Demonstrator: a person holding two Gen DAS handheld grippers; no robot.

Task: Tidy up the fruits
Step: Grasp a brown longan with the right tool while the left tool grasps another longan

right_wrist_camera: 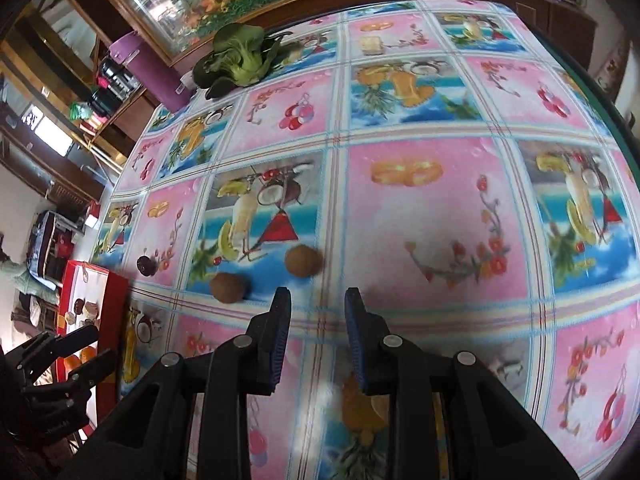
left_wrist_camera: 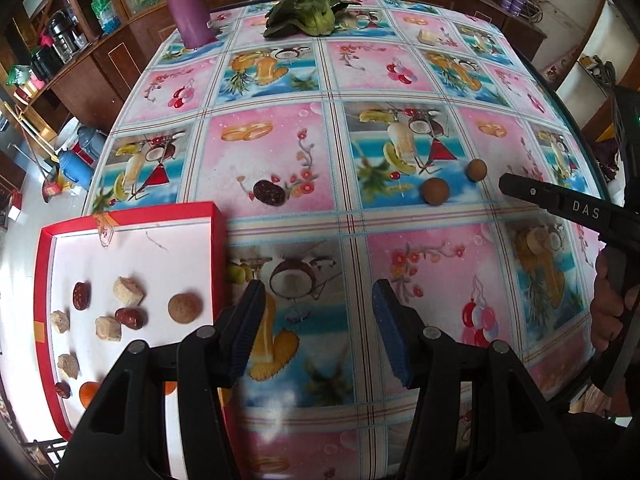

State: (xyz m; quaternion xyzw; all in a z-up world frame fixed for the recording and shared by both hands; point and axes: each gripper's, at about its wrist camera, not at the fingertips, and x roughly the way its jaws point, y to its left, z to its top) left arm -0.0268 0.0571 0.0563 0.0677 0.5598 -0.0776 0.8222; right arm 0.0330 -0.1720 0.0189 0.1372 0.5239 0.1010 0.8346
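Two brown round fruits (right_wrist_camera: 304, 261) (right_wrist_camera: 228, 287) loose mid-frame, just beyond right gripper (right_wrist_camera: 318, 302), jaws parted, empty; left gripper (left_wrist_camera: 318, 300) spread wide beside red tray (left_wrist_camera: 132, 218) of possibly dried fruit.

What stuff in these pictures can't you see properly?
- Orange fruit in the red box, left wrist view: partly hidden behind the left gripper.
- Red box's near end, left wrist view: cut off behind the gripper's body.
- Box contents, right wrist view: too small and blocked by the left gripper.
- Two round brown fruits, right wrist view: blurred, kind unclear.
- Purple bottle, left wrist view: top cut off by the edge.
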